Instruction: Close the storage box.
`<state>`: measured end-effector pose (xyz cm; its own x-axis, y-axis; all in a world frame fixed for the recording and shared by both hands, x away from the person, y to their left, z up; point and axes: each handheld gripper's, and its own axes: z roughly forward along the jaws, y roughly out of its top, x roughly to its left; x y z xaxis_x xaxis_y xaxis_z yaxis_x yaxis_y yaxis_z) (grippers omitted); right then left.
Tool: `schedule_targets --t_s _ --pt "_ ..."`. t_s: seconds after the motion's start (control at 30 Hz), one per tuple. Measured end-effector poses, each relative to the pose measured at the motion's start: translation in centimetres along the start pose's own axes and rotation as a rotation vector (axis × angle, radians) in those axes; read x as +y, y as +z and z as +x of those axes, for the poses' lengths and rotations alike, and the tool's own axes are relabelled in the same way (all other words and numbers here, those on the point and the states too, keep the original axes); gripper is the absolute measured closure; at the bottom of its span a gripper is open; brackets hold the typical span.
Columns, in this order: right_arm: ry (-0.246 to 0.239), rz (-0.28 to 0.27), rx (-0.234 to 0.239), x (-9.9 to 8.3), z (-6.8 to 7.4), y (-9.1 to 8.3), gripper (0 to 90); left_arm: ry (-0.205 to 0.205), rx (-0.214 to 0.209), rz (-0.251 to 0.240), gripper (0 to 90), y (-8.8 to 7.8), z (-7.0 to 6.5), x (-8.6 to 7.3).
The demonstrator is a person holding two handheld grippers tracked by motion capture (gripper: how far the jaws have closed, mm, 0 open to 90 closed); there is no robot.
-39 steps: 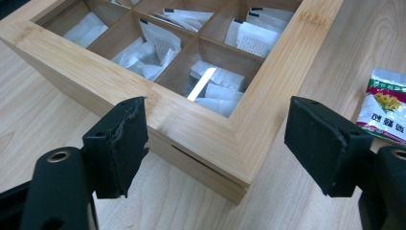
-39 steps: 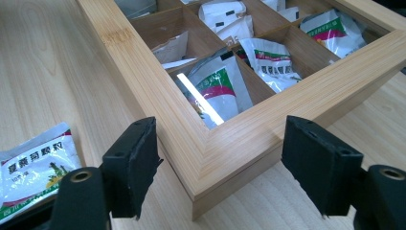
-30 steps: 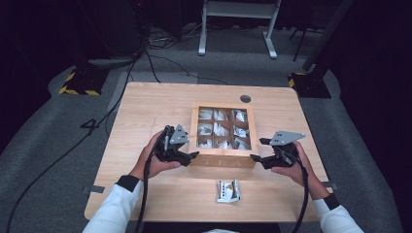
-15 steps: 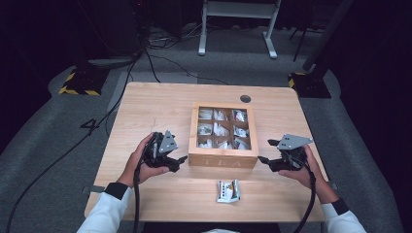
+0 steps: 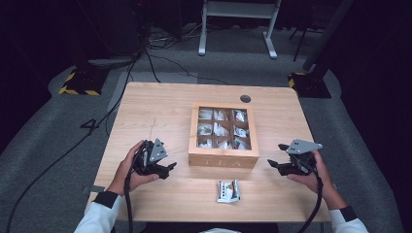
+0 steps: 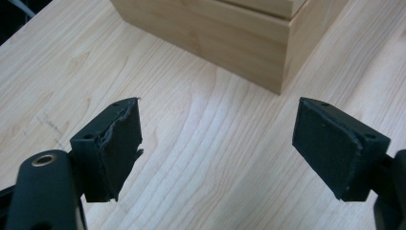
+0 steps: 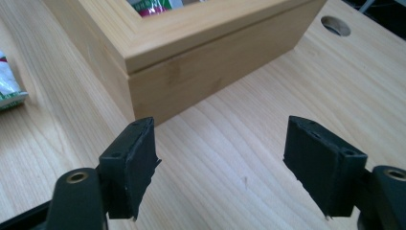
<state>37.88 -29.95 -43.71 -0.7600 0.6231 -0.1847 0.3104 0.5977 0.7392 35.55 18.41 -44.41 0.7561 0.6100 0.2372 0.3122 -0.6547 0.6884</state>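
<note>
A dark room with grey carpet and trailing cables surrounds a pale wooden surface [image 5: 160,111]. At its centre sits a wooden tea box [image 5: 223,159], lid shut, sachets showing through the glass panes. At six o'clock from the box, near the front edge, lies a loose tea sachet [image 5: 228,191].

The left hand-held gripper [image 5: 167,168] hovers at about eight o'clock from the box, apart from it, its jaws released with nothing between them. The right hand-held gripper [image 5: 273,162] sits at about four o'clock, just off the box's corner, likewise spread and empty.

Judging the risks: if both close on the box unevenly, it could twist or slide across the smooth surface rather than lift. The lid seam [image 7: 210,50] is narrow, so a pad [image 7: 136,163] catching below it would grip the base instead. A low sweep toward the sachet could push it off the front edge.
</note>
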Motion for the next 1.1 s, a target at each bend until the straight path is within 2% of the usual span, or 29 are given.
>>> schedule_targets --t_s 0.4,0.53,0.63,0.93,1.1 --pt "0.059 0.048 -0.015 -3.5 -0.6 -0.2 26.4 -0.027 0.025 0.083 18.3 -0.1 -0.1 -3.3" --pt "0.089 0.060 -0.016 -4.8 -0.6 -0.1 26.1 -0.045 0.022 0.090 18.5 -0.4 -0.2 -4.5" --pt "0.107 0.072 -0.019 -5.9 -0.5 -0.1 25.8 -0.041 0.027 0.105 18.4 -0.5 -0.2 -5.4" --pt "0.190 0.071 -0.028 -8.6 -0.7 -0.6 24.6 -0.122 -0.008 0.115 17.6 -0.9 0.2 -7.9" --pt "0.237 0.065 -0.030 -9.5 -1.0 -1.0 23.4 -0.175 -0.032 0.099 17.0 -1.1 0.7 -8.8"
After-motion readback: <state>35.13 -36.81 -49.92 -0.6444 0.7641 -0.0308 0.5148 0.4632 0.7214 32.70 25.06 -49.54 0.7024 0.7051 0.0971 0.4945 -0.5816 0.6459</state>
